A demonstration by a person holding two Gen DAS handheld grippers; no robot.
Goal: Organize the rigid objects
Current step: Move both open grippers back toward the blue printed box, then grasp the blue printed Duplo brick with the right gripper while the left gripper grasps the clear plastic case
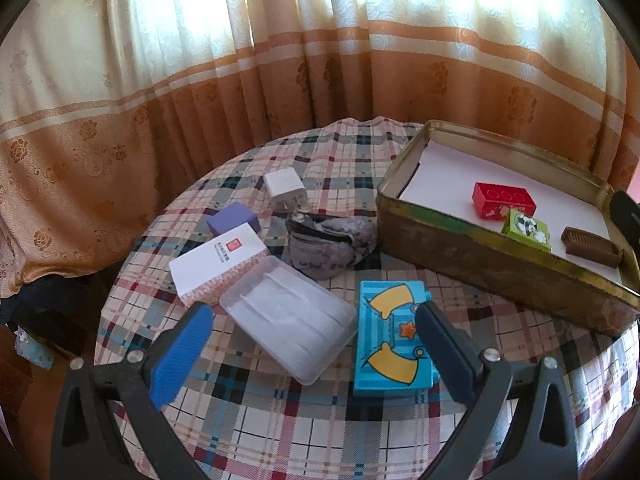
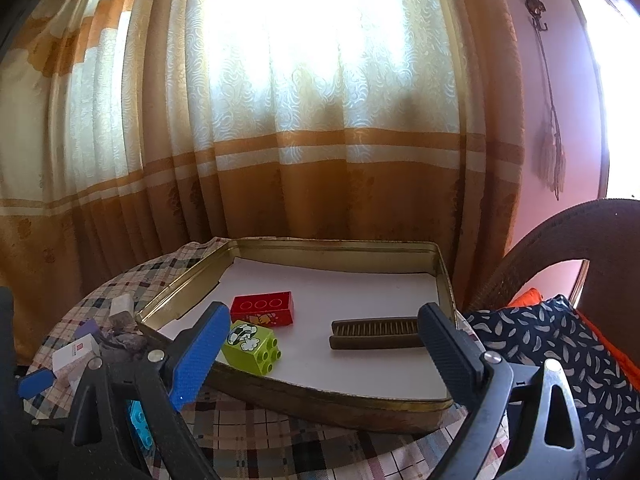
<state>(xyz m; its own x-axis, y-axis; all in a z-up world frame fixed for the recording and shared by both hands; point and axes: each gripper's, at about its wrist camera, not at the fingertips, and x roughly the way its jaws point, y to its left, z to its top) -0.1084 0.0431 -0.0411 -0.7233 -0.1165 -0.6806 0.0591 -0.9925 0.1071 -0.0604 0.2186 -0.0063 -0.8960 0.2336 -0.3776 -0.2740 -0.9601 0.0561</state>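
A gold tin tray (image 1: 452,240) lined with white paper holds a red brick (image 1: 503,200), a green brick (image 1: 526,229) and a brown comb (image 1: 592,252). My left gripper (image 1: 314,328) is open above a clear plastic case (image 1: 292,320) and a blue toy block (image 1: 390,344). A white box (image 1: 218,264), a purple box (image 1: 232,220) and a white charger (image 1: 285,188) lie on the plaid table. My right gripper (image 2: 322,332) is open over the tray (image 2: 340,400), with the comb (image 2: 376,332), red brick (image 2: 262,308) and green brick (image 2: 250,346) between its fingers.
A crumpled grey cloth (image 1: 330,244) lies mid-table. Orange and cream curtains (image 1: 240,60) hang close behind. A dark chair back (image 2: 560,256) and a patterned cushion (image 2: 560,344) stand right of the table. The table edge (image 1: 120,300) drops off at the left.
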